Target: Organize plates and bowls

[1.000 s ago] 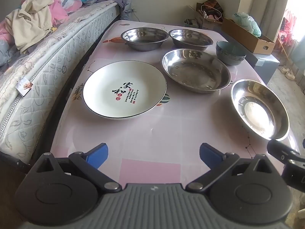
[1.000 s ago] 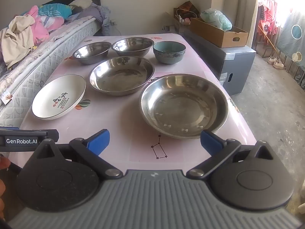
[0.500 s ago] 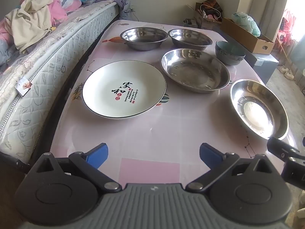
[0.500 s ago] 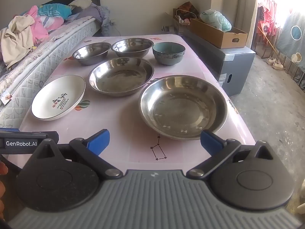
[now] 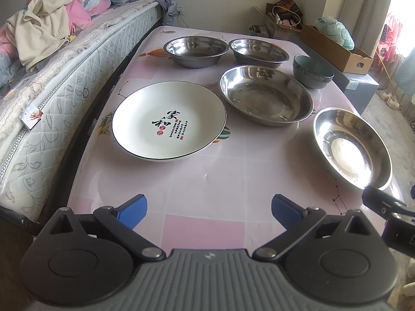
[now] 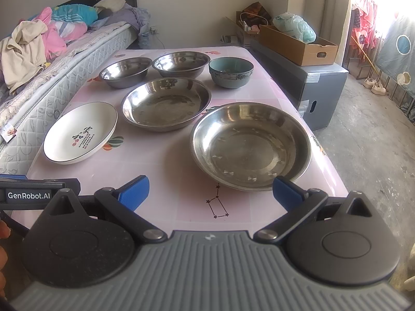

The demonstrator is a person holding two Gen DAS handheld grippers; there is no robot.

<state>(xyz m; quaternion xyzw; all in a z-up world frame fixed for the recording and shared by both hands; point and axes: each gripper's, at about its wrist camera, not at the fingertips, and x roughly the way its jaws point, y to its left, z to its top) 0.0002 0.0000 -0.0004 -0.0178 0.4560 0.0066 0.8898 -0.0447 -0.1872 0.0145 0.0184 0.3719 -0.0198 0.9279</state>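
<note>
On the pink table [image 5: 207, 176] lie a white plate with black characters [image 5: 168, 123] [image 6: 80, 132], a steel plate in the middle [image 5: 265, 94] [image 6: 166, 103], a second steel plate at the near right [image 5: 351, 147] [image 6: 250, 145], two steel bowls at the back [image 5: 195, 50] [image 5: 259, 51] [image 6: 124, 71] [image 6: 181, 63], and a teal bowl [image 5: 312, 71] [image 6: 230, 71]. My left gripper [image 5: 208, 211] is open and empty over the near table edge. My right gripper [image 6: 210, 191] is open and empty just before the near steel plate.
A bed with a mattress [image 5: 52, 90] and piled clothes [image 5: 49, 26] runs along the table's left side. A grey cabinet [image 6: 319, 90] with a cardboard box [image 6: 295, 44] stands to the right. The floor [image 6: 371, 142] lies to the right.
Both grippers have drifted slightly; the dishes have not moved and both grippers stay open.
</note>
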